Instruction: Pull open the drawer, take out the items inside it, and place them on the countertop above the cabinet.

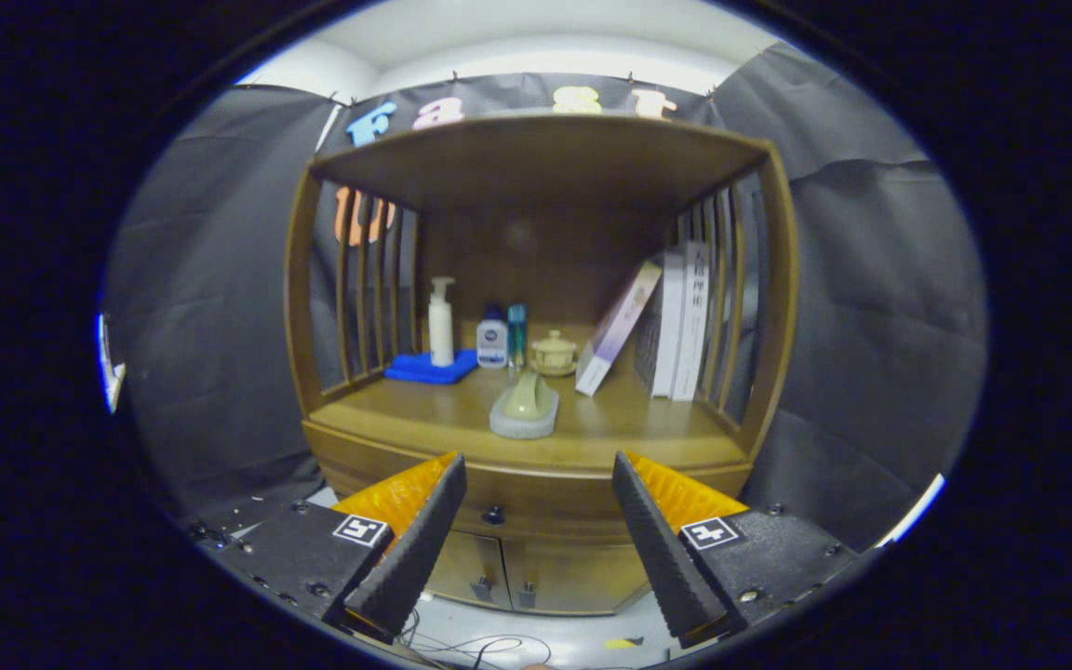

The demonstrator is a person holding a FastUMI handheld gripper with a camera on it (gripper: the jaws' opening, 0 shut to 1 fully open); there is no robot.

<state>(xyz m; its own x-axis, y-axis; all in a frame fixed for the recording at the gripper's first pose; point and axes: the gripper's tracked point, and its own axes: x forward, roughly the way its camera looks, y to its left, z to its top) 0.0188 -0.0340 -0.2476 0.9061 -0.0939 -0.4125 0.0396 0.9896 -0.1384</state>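
A wooden cabinet (pixel 536 279) stands ahead with an open shelf on top of its countertop (pixel 610 428). Under the countertop's front edge the drawer (pixel 536 507) is closed, its small dark knob (pixel 494 515) showing between my fingers, nearer the left one. My gripper (pixel 538 475) is open, with nothing between its fingers (pixel 415 549), and hangs in front of the drawer, some way off. A pale green item on a grey pad (pixel 525 408) lies on the countertop just beyond the fingers.
At the countertop's back stand a white pump bottle (pixel 441 321) on a blue tray (pixel 429 368), small bottles (pixel 499 340), a lidded cup (pixel 554 354) and leaning books (pixel 676 321). Two lower doors (pixel 517 572) sit beneath the drawer. Cables (pixel 480 647) lie on the floor.
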